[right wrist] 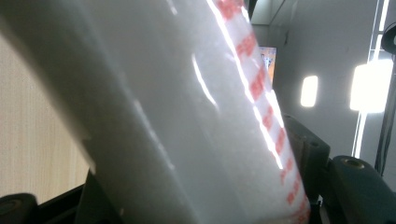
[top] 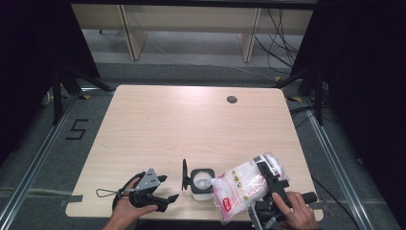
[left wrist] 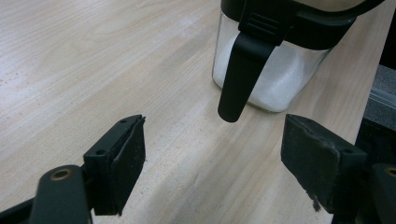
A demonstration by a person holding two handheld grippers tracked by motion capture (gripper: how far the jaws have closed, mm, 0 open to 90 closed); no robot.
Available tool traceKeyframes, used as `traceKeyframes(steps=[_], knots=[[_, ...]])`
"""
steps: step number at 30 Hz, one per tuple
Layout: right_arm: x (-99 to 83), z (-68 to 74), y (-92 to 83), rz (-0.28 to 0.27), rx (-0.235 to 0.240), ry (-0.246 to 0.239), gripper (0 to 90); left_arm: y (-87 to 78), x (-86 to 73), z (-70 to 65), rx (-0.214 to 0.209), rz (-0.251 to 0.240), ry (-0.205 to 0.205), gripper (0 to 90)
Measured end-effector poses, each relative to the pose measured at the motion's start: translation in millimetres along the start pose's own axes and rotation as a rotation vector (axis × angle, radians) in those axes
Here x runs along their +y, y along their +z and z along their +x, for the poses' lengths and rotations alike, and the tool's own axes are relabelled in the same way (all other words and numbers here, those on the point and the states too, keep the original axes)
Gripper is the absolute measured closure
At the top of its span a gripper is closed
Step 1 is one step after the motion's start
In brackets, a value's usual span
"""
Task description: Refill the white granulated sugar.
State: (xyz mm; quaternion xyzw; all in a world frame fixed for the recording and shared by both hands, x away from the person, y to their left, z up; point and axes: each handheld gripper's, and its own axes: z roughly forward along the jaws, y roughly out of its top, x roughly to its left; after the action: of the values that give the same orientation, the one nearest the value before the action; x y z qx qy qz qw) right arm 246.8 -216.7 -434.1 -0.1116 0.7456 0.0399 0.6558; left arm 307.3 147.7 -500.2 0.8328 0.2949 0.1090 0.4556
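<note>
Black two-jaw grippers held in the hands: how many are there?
2. The left gripper hovers open beside the clear square container; the right gripper clamps the white plastic bag tilted toward it.

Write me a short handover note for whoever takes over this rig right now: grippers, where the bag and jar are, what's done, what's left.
Right gripper: shut on the bag of white grains, which is tipped with a corner at the jar's mouth.
Left gripper: open, holding nothing, resting near the table's front edge, left of the jar.
Jar: upright near the front edge, its lid flipped open to the left, white grains already inside.
Done: jar opened, bag lifted and tilted over it.
Left: probably finish pouring, set the bag down, close the lid. How full the jar is cannot be told.
</note>
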Motion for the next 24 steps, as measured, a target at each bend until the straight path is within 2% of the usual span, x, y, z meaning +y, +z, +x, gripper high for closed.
traceKeyframes(steps=[1, 2, 3, 4, 5, 6, 7, 8, 10, 11, 12, 13, 15, 16, 18, 19, 22, 24], knots=[[-0.7, 3.7, 0.0, 0.005, 0.006, 0.052, 41.3, -0.2, 0.1, 0.1, 0.002, 0.001, 0.005, 21.5], [-0.6, 2.5, 0.4, 0.000, 0.004, 0.034, 41.3, -0.2, 0.5, 1.3, -0.002, 0.001, 0.023, 21.5], [-0.6, 2.2, 0.4, 0.000, 0.003, 0.029, 41.3, -0.1, 0.3, 0.8, -0.002, 0.001, 0.015, 21.5], [-0.7, 3.6, -0.1, 0.007, 0.005, 0.051, 41.3, 0.0, 0.2, 0.4, -0.001, 0.000, 0.008, 21.5], [-0.7, 3.5, 0.1, 0.007, 0.006, 0.050, 41.3, 0.0, -0.1, -0.2, 0.000, 0.000, -0.003, 21.5], [-0.9, 5.1, -0.3, 0.012, 0.008, 0.072, 41.3, -0.1, 0.2, 0.4, -0.001, 0.000, 0.007, 21.5], [-0.3, 0.2, 0.5, -0.005, 0.000, 0.006, 41.3, -0.1, 0.2, 0.5, -0.001, 0.000, 0.010, 21.5], [0.1, -1.1, 0.1, -0.003, -0.001, -0.010, 41.3, 0.2, -0.2, -0.5, 0.000, -0.001, -0.010, 21.5], [-0.6, 2.6, -0.4, 0.004, -0.002, 0.046, 41.3, 0.1, -0.1, -0.4, 0.000, -0.001, -0.007, 21.5], [-0.5, 2.1, -0.4, 0.004, -0.001, 0.039, 41.3, 0.2, -0.1, -0.4, 0.000, -0.001, -0.006, 21.5], [-0.2, -0.8, 0.4, -0.012, -0.006, -0.002, 41.3, 0.2, 0.0, -0.2, 0.000, 0.000, -0.003, 21.5], [-0.4, -0.5, 1.3, -0.021, -0.009, -0.001, 41.3, 0.2, -0.1, -0.3, 0.000, -0.001, -0.005, 21.5], [-0.6, 2.7, -0.4, 0.004, -0.003, 0.047, 41.3, 0.2, -0.1, -0.2, 0.001, 0.000, -0.002, 21.5], [-0.5, 3.1, -0.5, 0.008, 0.000, 0.051, 41.3, 0.0, 0.4, 1.0, -0.002, 0.000, 0.019, 21.5], [-0.7, 3.6, -0.1, 0.004, 0.002, 0.059, 41.3, 0.1, 0.1, 0.5, -0.001, 0.000, 0.008, 21.6], [-0.7, 3.6, -0.1, 0.003, 0.003, 0.060, 41.3, 0.3, -0.2, -0.5, 0.000, -0.001, -0.011, 21.5], [-0.5, 3.7, -0.2, 0.004, 0.002, 0.058, 41.4, 0.0, 0.0, 0.0, -0.001, -0.001, 0.000, 21.5], [0.1, -0.9, 0.0, -0.008, -0.003, -0.001, 41.4, 0.1, -0.1, -0.1, 0.002, -0.001, -0.003, 21.5]])
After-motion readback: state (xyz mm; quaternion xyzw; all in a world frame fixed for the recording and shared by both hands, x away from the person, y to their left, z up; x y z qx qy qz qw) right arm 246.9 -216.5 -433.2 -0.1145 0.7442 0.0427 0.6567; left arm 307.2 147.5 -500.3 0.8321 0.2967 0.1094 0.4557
